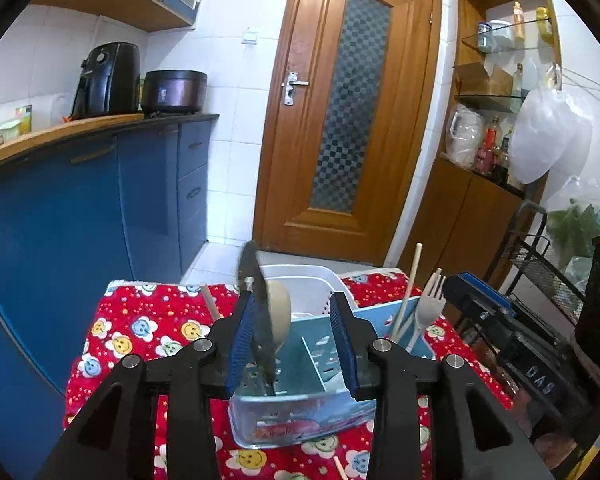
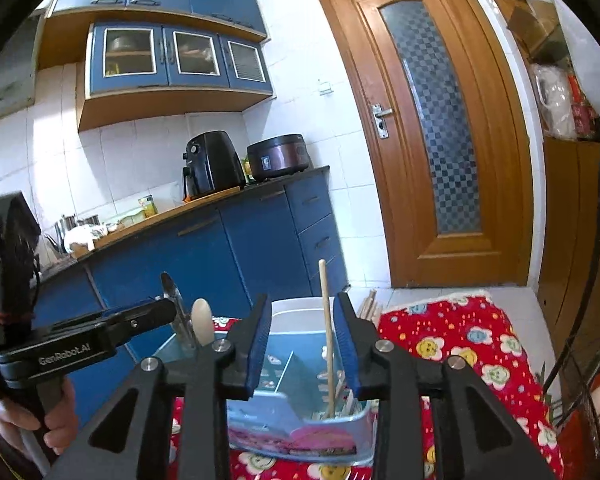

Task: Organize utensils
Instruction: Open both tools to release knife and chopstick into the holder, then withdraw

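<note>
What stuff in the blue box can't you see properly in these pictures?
- Dark utensil, left wrist view: blurred, so its kind is unclear; the left gripper's finger covers part.
- Blue holder's bottom, right wrist view: hidden behind its front wall.
- Chopstick lower end, right wrist view: lost among other sticks.
- White fork's handle, left wrist view: sunk inside the holder.
</note>
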`<state>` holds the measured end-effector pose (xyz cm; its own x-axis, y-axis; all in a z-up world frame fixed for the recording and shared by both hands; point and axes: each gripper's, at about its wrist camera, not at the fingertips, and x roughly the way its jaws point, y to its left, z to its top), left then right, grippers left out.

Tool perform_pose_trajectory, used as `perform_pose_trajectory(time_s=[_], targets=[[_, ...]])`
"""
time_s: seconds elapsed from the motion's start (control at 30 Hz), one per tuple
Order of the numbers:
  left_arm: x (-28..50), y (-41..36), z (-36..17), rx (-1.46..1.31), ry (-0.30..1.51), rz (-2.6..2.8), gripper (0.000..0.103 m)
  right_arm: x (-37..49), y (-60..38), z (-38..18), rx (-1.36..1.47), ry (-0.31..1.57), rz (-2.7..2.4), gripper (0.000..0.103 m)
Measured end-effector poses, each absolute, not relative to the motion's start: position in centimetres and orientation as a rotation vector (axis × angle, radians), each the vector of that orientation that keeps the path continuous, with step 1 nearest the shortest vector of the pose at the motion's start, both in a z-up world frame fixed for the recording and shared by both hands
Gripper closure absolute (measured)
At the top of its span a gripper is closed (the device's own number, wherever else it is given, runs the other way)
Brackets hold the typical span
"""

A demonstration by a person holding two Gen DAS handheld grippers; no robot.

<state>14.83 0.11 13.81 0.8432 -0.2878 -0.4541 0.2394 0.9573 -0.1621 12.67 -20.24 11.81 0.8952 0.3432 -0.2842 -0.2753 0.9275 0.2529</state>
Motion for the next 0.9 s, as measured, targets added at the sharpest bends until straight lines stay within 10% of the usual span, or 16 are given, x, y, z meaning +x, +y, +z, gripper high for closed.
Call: perform_pose_trajectory(time_s=[0.9], targets=[[8.3, 0.8, 12.6, -0.139, 0.567, -0.292, 0.064, 6.2, -21.5, 8.2, 0.194, 0.553, 0.321, 0.067]])
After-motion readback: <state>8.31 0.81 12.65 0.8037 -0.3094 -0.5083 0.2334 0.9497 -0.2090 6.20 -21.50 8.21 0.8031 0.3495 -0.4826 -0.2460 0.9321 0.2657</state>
